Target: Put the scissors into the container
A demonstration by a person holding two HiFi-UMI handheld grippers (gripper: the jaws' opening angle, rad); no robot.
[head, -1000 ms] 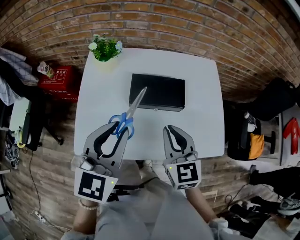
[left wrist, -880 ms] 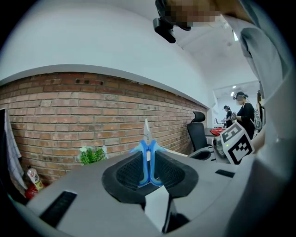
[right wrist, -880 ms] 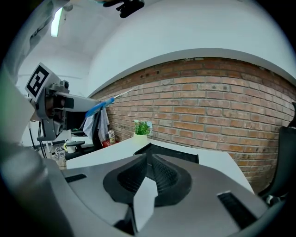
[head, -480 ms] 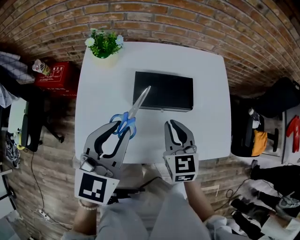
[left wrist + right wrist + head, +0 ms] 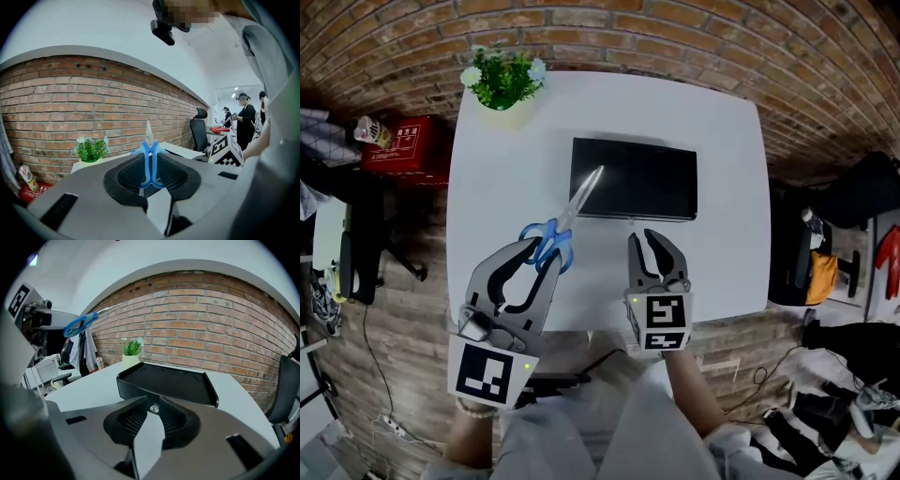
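The scissors (image 5: 555, 236) have blue handles and silver blades. My left gripper (image 5: 546, 247) is shut on the handles and holds them above the white table (image 5: 497, 178). The blades slant up and right, with the tip over the left part of the black container (image 5: 647, 180), a shallow rectangular tray. In the left gripper view the blue handles (image 5: 150, 161) stand upright between the jaws. My right gripper (image 5: 650, 234) is shut with nothing in it, its tips just before the container's front wall (image 5: 140, 391). The right gripper view also shows the scissors (image 5: 80, 323) at its upper left.
A small potted plant (image 5: 501, 82) stands at the table's far left corner. A red box (image 5: 405, 150) and dark office chairs lie on the floor to the left, bags to the right. People stand far off in the left gripper view.
The right gripper has moved forward, closer to the container's front wall. The left gripper still holds the scissors in much the same pose over the tray's left part.
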